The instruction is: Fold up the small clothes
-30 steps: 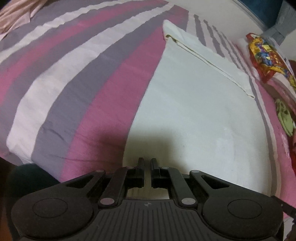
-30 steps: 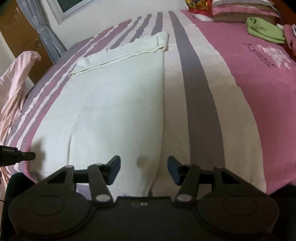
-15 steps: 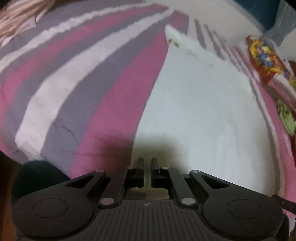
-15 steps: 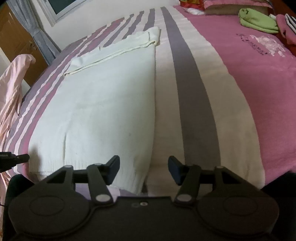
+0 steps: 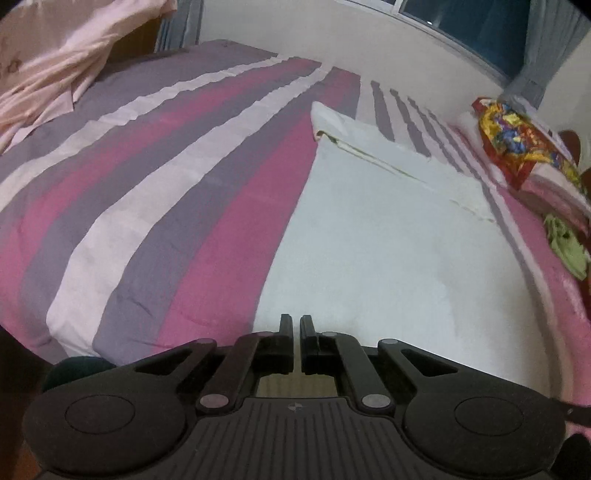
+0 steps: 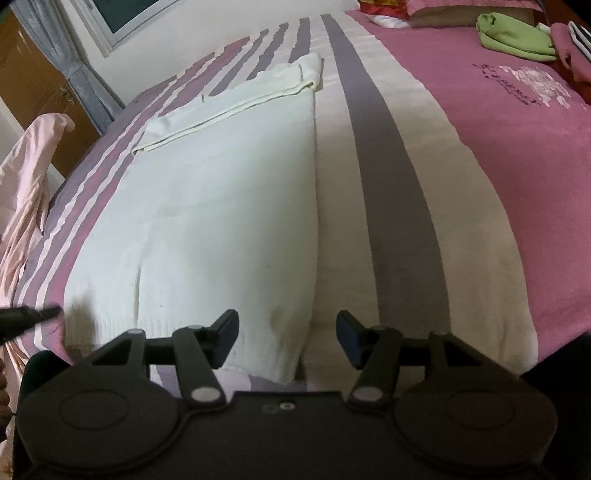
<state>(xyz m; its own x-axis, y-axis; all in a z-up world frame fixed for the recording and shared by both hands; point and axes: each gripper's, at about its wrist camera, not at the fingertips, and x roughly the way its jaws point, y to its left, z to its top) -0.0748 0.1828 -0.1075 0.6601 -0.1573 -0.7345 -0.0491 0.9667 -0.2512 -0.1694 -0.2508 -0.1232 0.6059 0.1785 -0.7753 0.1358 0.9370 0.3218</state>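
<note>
A cream knitted garment (image 5: 388,236) lies flat on the striped bedspread, its far end folded over into a narrow band (image 6: 236,107). It also shows in the right wrist view (image 6: 221,221). My left gripper (image 5: 296,325) is shut with nothing between the fingers, hovering over the garment's near left corner. My right gripper (image 6: 287,330) is open and empty above the garment's near right corner. The left gripper's tip (image 6: 26,317) shows at the left edge of the right wrist view.
The bed has a pink, grey and white striped cover (image 5: 147,206). A pale pink cloth (image 5: 55,55) hangs at the left. A colourful packet (image 5: 517,144), a green garment (image 6: 513,35) and pillows lie at the bed's head. A window (image 5: 480,33) is on the wall.
Both grippers have pulled back and tilted up slightly, so more of the bed and wall shows. The left stays shut, the right stays open. The garment has not moved.
</note>
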